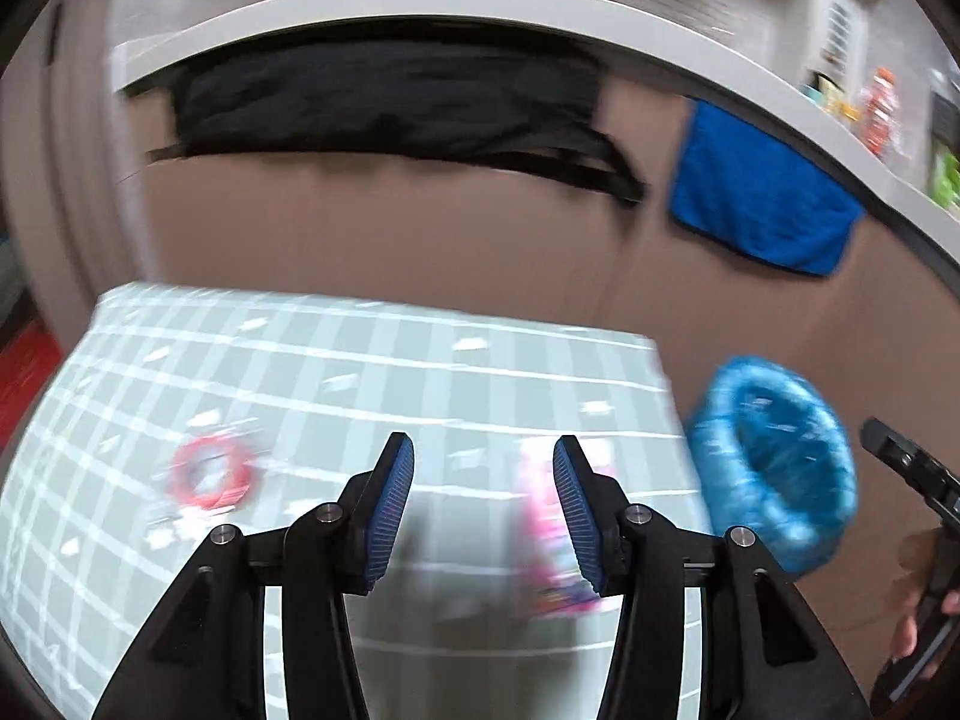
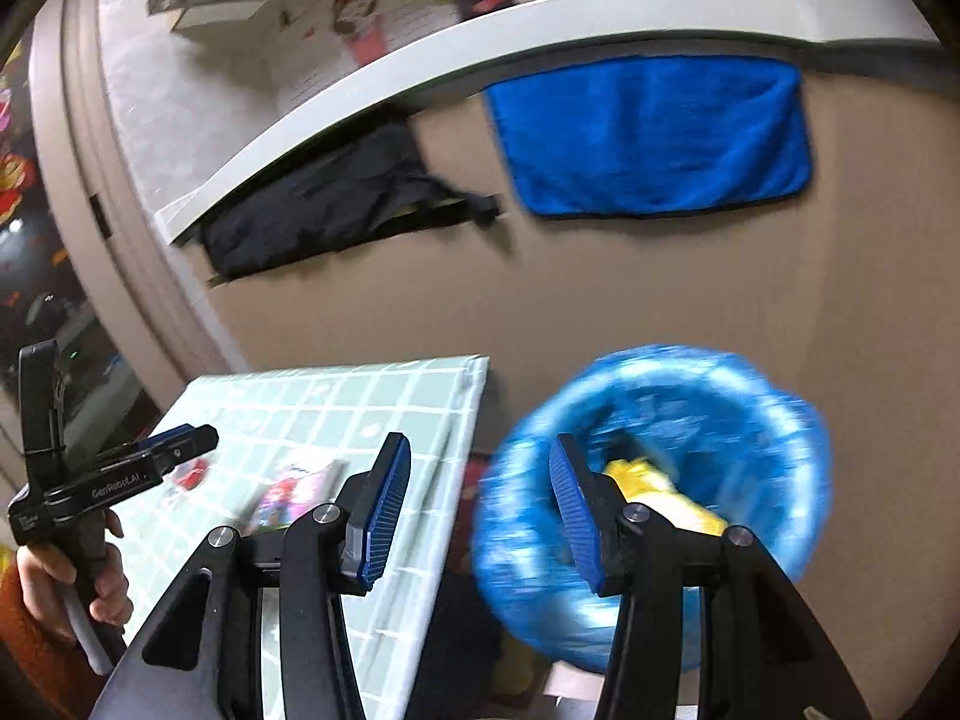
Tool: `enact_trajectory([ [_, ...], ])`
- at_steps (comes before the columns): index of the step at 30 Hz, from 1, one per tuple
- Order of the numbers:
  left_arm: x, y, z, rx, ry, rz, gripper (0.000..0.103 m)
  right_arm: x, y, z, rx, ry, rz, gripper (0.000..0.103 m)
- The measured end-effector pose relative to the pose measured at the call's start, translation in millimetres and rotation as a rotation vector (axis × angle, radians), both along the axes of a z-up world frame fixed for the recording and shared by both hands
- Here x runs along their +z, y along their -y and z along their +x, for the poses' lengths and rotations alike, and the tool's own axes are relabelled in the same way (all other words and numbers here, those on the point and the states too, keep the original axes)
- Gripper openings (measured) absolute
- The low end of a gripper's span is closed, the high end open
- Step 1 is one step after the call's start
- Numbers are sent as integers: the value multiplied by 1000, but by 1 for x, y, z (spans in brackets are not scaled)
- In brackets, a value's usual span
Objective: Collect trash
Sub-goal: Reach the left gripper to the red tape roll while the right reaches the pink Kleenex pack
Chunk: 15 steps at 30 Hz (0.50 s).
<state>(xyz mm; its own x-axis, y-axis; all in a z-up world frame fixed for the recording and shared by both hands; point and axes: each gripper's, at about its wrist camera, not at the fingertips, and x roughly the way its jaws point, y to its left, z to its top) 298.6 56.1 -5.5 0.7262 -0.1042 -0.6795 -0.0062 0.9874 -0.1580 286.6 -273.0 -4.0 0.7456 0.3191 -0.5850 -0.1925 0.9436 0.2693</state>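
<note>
Blue-lined bin [image 2: 654, 498] beside the bench [image 2: 336, 396], at its right edge; a yellow item [image 2: 654, 489] lies inside. Bench cloth: pale green check. On it, a pink packet [image 1: 549, 531] and a red ring [image 1: 210, 474], both blurred. Left gripper [image 1: 483, 510]: jaws wide, nothing between, above the bench with the packet just behind its right finger. Right gripper [image 2: 480, 510]: jaws wide, empty, over the bin's near rim. Blue towel [image 2: 651, 132] and black cloth [image 2: 324, 204] hang on the brown wall behind.

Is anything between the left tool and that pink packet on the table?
Nothing visible. The left tool is open and empty, and the pink packet lies flat on the table just ahead, by its right finger. The red ring sits off to the left.
</note>
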Motion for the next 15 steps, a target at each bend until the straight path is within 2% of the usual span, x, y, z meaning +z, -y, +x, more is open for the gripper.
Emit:
enact_trajectory([
  [3,-8,-48,-15,98,-2,-21,49,-5,-32,1,46,-29,12,46],
  [8,-20,-106,-36,211,-2,-28,49,-25,-97,7,118,-116,8,46],
  [12,-30,-137,-49,242,-11,-42,49,-44,-147,13,174,-170,-12,46],
  [15,-37,-152,-55,263,-25,-55,49,-56,-174,22,150,-186,-68,46],
])
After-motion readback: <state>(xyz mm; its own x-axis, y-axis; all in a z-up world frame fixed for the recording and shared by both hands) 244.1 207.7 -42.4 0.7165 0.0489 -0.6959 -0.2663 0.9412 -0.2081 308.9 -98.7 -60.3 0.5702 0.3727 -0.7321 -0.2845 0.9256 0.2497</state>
